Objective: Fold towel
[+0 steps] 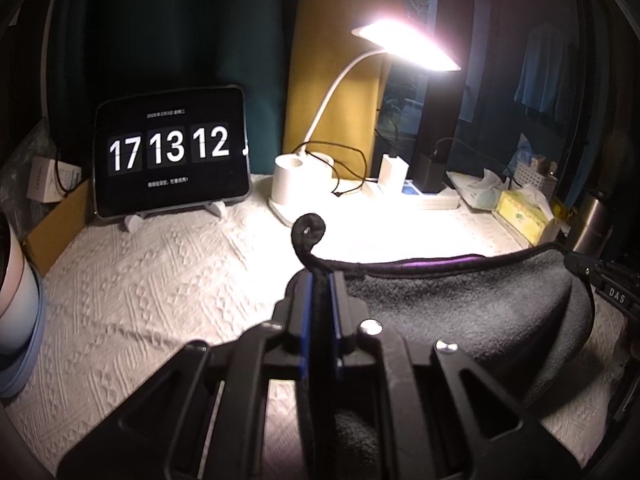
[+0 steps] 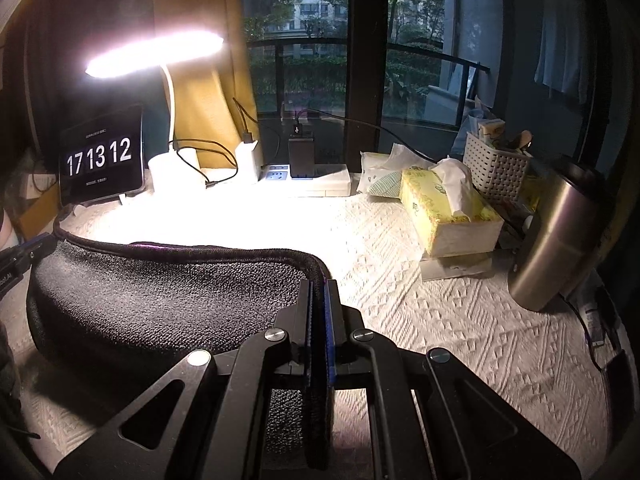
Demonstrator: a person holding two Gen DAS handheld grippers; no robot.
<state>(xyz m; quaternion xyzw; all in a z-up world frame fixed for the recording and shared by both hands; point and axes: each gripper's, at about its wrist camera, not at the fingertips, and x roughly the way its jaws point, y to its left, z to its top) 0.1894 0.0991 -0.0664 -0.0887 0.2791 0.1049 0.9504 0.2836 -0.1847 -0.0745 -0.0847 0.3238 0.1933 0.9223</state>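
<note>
Far left on the counter [image 1: 160, 280], white textured cover: my tablet clock [image 1: 172, 152] reading 17 13 12, propped on a stand. Next, lit desk lamp [image 1: 404, 40], white base beside the tablet. My left tool [image 1: 320, 304] is clenched on one corner of the dark grey towel [image 1: 460, 312], hem curling up past the fingertips. Towel hangs stretched between both tools, lifted, top edge taut, lower part sagging toward the counter. My right tool [image 2: 318, 308] is clenched on the opposite corner, towel [image 2: 160, 292] pinched between blue pads. Right of that: power strip [image 2: 312, 180] with chargers, yellow tissue box [image 2: 448, 212], white basket [image 2: 496, 164], steel tumbler [image 2: 552, 236] at far right.
</note>
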